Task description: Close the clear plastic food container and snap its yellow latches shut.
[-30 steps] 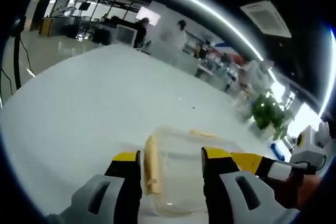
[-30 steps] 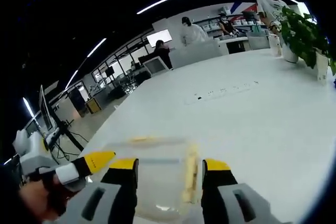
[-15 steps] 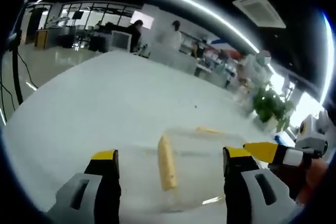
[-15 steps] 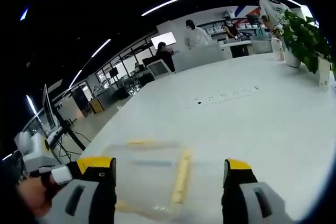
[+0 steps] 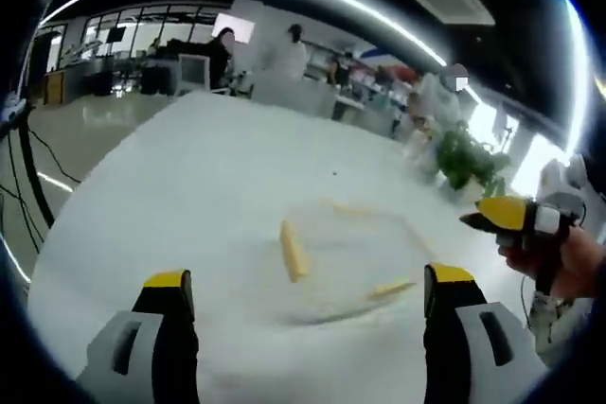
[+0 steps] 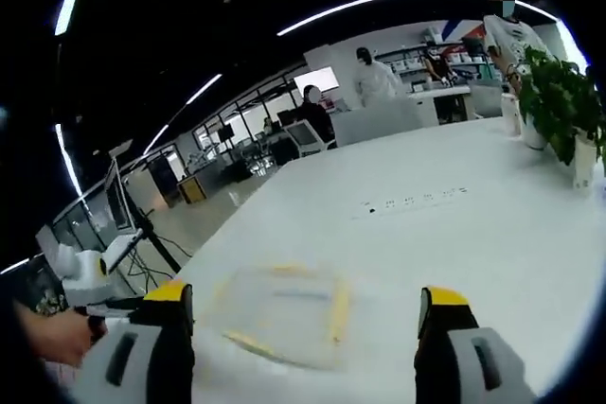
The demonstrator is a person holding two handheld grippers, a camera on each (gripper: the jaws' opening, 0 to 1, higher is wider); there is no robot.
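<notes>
Both grippers have backed off the container since a second ago, jaws spread from near-closed to wide open and gripping nothing. Left gripper (image 5: 301,290) has the clear container (image 5: 341,257) just ahead, centred between its jaws, one yellow latch (image 5: 294,251) running lengthwise away from them. Right gripper (image 6: 303,309) faces it likewise, container (image 6: 284,314) slightly toward its left jaw; neither looks nearer, both apart from it

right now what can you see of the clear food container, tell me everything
The clear food container is a shallow rectangular box of see-through plastic lying flat on the white table, lid down. Yellow latches run along its sides; motion blur hides whether they are snapped. In both views it lies ahead of the open jaws of the left gripper and right gripper, and neither gripper touches it.
</notes>
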